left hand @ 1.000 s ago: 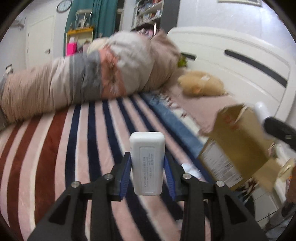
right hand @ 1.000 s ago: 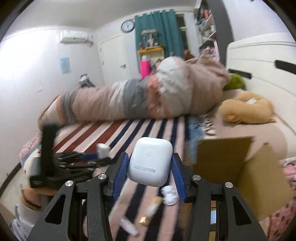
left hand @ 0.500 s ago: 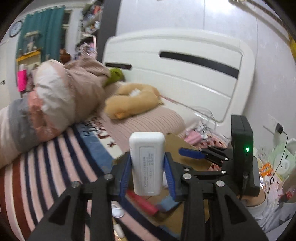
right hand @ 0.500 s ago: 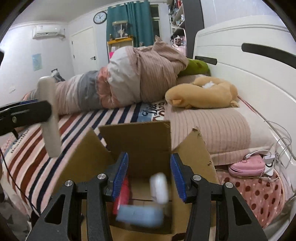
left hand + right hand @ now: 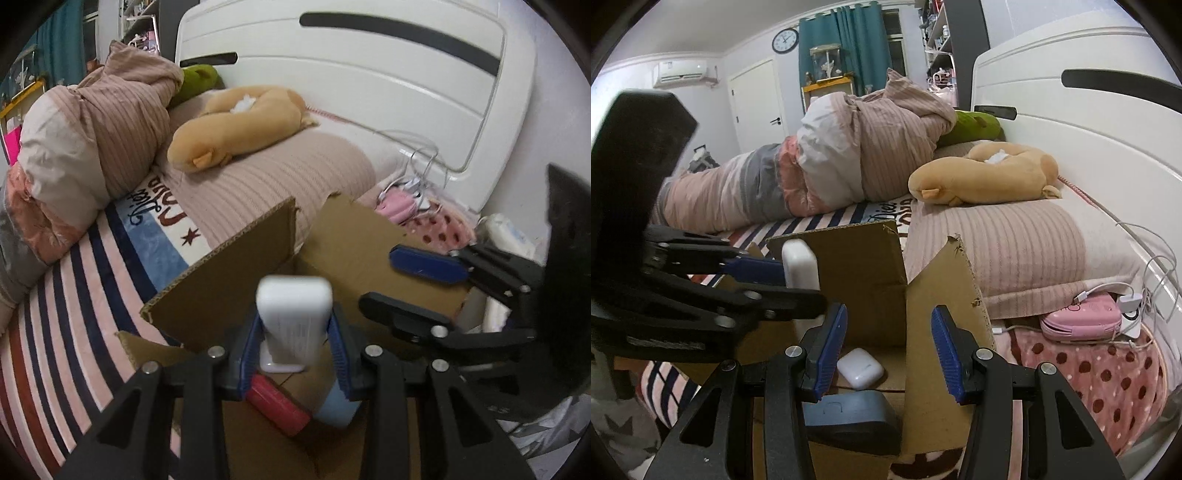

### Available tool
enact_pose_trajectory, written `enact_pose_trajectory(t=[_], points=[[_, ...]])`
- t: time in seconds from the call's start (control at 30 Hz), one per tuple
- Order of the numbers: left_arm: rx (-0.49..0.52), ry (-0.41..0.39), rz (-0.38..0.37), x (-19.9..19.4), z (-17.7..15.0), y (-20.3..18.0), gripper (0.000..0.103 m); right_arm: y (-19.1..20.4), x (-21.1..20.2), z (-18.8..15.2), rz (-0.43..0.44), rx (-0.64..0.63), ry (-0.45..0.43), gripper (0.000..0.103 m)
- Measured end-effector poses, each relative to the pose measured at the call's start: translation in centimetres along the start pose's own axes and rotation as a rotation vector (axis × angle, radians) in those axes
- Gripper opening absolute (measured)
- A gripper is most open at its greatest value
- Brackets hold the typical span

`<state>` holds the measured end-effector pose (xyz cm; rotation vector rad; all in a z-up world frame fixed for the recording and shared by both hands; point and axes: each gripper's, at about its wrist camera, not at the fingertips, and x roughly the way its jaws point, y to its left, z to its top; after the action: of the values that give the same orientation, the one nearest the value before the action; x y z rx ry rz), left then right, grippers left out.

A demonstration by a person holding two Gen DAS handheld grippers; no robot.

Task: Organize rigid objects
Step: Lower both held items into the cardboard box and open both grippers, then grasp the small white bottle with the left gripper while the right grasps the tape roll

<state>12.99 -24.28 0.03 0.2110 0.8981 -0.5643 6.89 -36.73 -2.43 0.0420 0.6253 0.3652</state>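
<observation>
Here the left gripper [image 5: 294, 338] clamps the white power bank [image 5: 293, 317] above the cardboard box [image 5: 864, 258]; the right gripper [image 5: 888, 347] stands apart, empty, above the earbud case [image 5: 860, 368] inside.

A white rectangular power bank [image 5: 293, 321] stands upright, clamped above the open cardboard box [image 5: 229, 280] on the bed. Inside the box lie a white earbud case [image 5: 860, 368], a grey-blue case [image 5: 851, 413] and a red cylinder-like item [image 5: 279, 408].

The cardboard box [image 5: 871, 280] is brown, the earbud case [image 5: 860, 368] white, the blanket [image 5: 74, 314] striped pink, navy and red.
</observation>
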Motion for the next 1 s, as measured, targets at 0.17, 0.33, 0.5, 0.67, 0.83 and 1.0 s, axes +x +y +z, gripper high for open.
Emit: enact_pose_trajectory(t=[0.17,0.33,0.5,0.67,0.83,1.0], points=[[0.0,0.016,0.01,0.9,-0.2,0.1,0.032,-0.1,0.2,-0.1,0.005,-0.001,0.0,0.044],[-0.021,0.009,0.022,0.3,-0.5,0.8,0.033,0.0,0.2,-0.1,0.004,0.0,0.006,0.044],[-0.067,-0.057,0.031,-2.8,-1.6,2.1,0.047,1.1,-0.4,0.1,0.003,-0.018,0.015,0.044],[-0.134,-0.129,0.081,-7.5,-4.5,4.9,0.053,3.7,-1.7,0.7,0.03,-0.066,-0.003,0.044],[-0.182,-0.162,0.15,-11.5,-8.7,8.2,0.057,8.3,-2.6,1.4,0.109,-0.132,-0.021,0.044],[-0.226,-0.168,0.192,-14.1,-13.8,11.5,0.062,13.9,-2.2,1.4,0.201,-0.185,-0.003,0.044]])
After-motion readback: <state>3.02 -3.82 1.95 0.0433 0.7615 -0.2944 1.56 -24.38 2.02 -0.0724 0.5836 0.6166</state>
